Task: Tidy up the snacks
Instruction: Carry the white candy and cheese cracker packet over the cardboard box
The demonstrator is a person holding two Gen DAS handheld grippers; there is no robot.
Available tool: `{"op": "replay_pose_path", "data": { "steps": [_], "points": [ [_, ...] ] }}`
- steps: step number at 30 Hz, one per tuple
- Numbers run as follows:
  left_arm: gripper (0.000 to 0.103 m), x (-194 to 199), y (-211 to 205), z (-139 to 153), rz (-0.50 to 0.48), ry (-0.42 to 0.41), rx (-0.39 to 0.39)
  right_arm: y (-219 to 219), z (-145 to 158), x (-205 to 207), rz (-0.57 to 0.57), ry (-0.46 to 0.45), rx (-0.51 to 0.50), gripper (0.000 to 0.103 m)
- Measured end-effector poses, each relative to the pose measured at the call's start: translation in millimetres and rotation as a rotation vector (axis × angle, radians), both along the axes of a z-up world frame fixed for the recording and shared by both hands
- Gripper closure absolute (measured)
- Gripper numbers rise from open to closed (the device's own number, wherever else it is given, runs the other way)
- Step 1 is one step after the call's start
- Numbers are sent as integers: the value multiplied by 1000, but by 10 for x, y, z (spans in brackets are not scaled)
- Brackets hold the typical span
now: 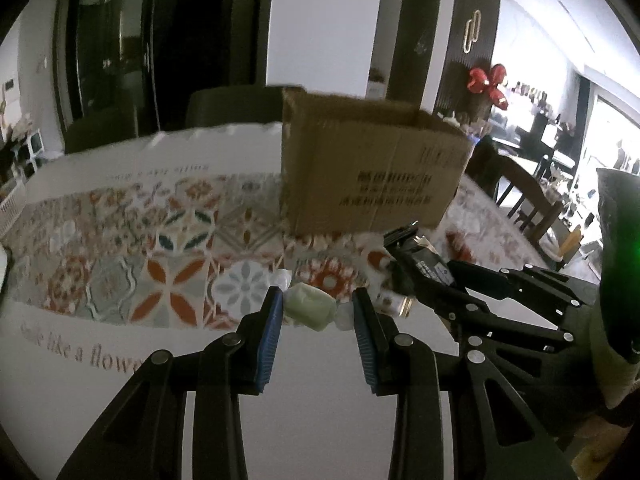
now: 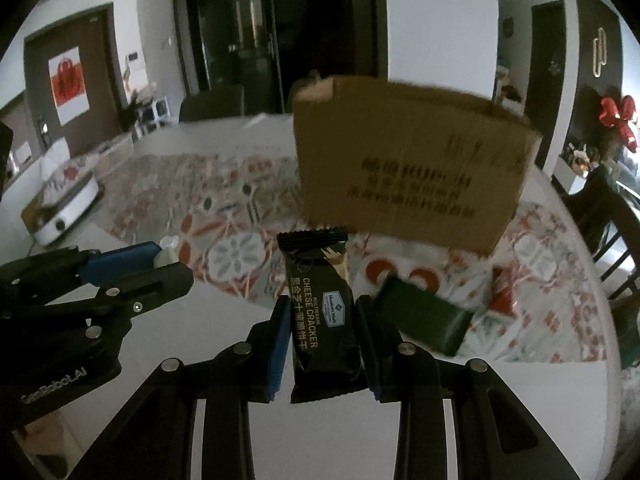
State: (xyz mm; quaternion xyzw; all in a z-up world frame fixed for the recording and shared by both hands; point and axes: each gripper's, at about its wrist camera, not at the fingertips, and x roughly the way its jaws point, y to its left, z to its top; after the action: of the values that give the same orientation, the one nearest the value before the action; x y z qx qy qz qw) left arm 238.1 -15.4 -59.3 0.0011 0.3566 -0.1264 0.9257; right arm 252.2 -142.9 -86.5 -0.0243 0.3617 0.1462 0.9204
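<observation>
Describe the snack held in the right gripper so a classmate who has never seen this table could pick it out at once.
Start at the big cardboard box standing on the patterned tablecloth. In front of it, the right gripper grips a cracker packet upright. It is black with a gold corner and the words CHEESE CRACKER, unlike the dark green packet lying beside it.
</observation>
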Motion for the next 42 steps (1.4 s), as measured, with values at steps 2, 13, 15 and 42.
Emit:
{"op": "replay_pose_path", "data": {
  "steps": [2,13,15,42],
  "points": [
    [68,22,-26,96,-6,-26,0,-41,96,6,-9,-27,10,70],
    [68,265,-218,598,-42,-137,-6,-299,625,196,-76,-161,59,70],
    [68,343,-263,677,-51,-151,-8,-343,725,249,-84,-187,60,70],
    [68,1702,-772,897,-82,-136,14,-790,982,1425,-88,-203,26,70]
  ]
}}
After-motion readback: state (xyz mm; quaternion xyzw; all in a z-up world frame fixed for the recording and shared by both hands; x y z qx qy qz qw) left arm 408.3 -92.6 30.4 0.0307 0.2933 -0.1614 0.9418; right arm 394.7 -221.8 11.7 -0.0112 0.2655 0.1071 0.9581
